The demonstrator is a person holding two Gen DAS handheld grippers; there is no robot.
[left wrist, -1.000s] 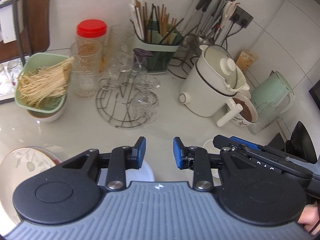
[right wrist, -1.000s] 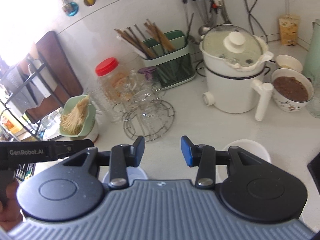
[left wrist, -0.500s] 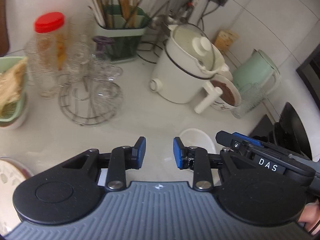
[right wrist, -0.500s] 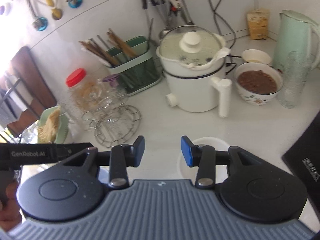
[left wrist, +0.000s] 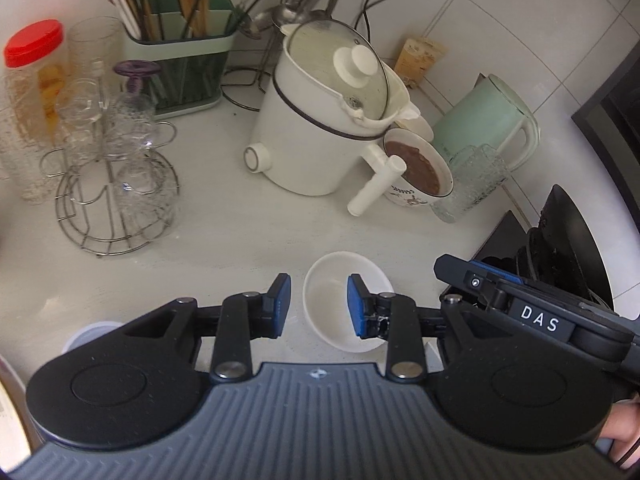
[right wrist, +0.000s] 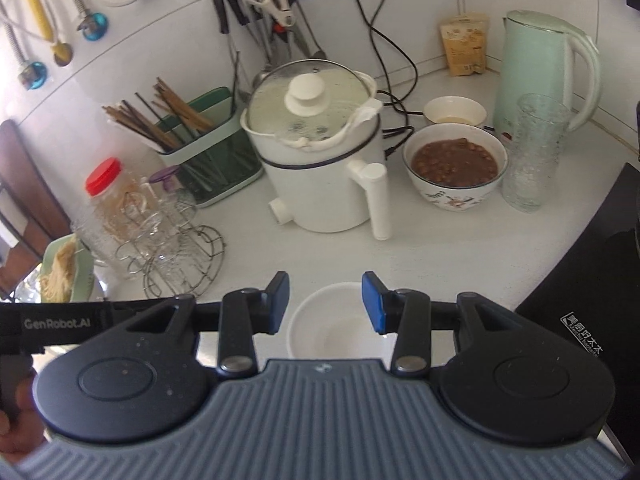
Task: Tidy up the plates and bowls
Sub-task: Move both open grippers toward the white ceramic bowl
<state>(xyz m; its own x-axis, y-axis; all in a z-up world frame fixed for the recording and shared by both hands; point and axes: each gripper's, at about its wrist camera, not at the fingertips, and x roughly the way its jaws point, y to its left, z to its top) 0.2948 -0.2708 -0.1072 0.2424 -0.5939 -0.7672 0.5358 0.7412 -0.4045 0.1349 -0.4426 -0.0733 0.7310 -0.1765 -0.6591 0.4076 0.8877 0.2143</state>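
Jaws spread on left gripper and right gripper | empty round white bowl below both | white lidded electric pot, wire glass rack behind

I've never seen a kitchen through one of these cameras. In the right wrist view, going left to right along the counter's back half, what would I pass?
Red-lidded jar → chopstick holder → white electric pot → bowl of brown food → textured glass → mint green kettle.
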